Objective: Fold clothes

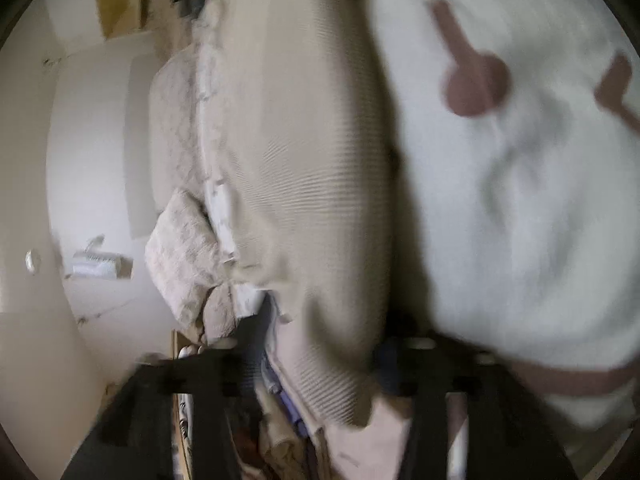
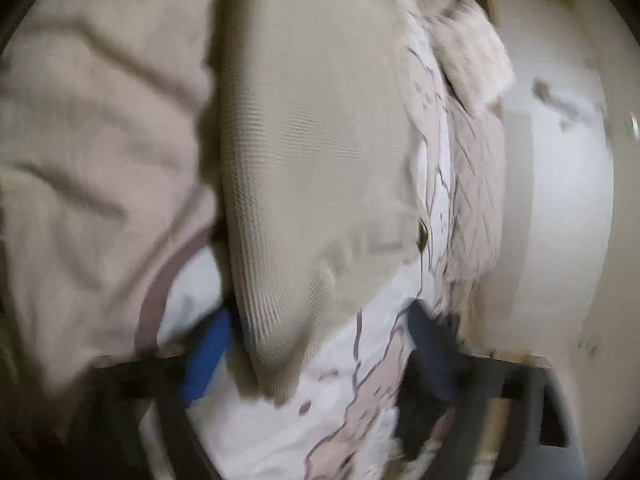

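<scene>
A beige ribbed knit garment (image 1: 304, 168) is hanging between both grippers' spread fingers. Whether the left gripper (image 1: 316, 364) or right gripper (image 2: 320, 344) is grasping it cannot be told. A white printed bedsheet (image 2: 304, 432) is lying beneath the garment.

The beige garment (image 1: 304, 184) is ribbed matt knit cloth; the pinkish blanket (image 1: 180, 256) looks rough, fuzzy.

The ribbed beige garment (image 1: 304, 184) fills the gap between the left tongs (image 1: 316, 364), and it also blocks the path ahead of the right tongs (image 2: 320, 356). A white garment with maroon print (image 1: 520, 184) crowds the left tongs' right side. Open pale floor (image 1: 92, 160) lies beyond the quilted bedding (image 1: 180, 248) to their left.
</scene>
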Available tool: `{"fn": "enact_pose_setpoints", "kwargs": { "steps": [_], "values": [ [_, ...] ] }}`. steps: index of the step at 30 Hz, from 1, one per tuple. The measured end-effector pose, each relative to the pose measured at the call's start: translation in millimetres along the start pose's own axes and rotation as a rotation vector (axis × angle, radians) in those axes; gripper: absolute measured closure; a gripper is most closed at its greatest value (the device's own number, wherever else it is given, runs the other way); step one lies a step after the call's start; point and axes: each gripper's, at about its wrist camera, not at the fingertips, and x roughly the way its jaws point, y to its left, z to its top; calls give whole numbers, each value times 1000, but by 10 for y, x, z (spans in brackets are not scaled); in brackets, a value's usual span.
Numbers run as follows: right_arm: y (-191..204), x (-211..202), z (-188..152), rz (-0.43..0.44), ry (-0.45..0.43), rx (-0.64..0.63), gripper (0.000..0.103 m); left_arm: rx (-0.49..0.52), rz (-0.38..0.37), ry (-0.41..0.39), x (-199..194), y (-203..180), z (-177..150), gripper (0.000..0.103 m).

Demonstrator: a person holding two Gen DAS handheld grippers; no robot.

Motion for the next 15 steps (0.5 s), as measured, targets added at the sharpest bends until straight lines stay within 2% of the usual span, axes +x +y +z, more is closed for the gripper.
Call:
{"fn": "enact_pose_setpoints", "kwargs": {
  "steps": [2,5,6,8,9,12,15],
  "values": [
    [-142,-133,-184,38,11,91,14,-67,9,-14,-165,154,-34,12],
    [-672,-128,-292,62,41,316,14,-148,25,-34,-431,309,-7,12],
    [-815,-134,-361,80,45,411,14,-173,31,-40,-520,358,5,12],
    [-1165,-185,-573,140,33,684,14,-196,48,-50,-655,501,95,12],
    [-1271,-228,-684,183,6,799,14,-216,59,-70,-752,570,162,12],
    [-1678,-214,-948,389,-92,1176,14,-299,76,-147,-1024,818,467,12],
    [-1784,-148,-1173,588,-120,1489,16,-404,91,-229,-1204,989,929,12]
  ]
}}
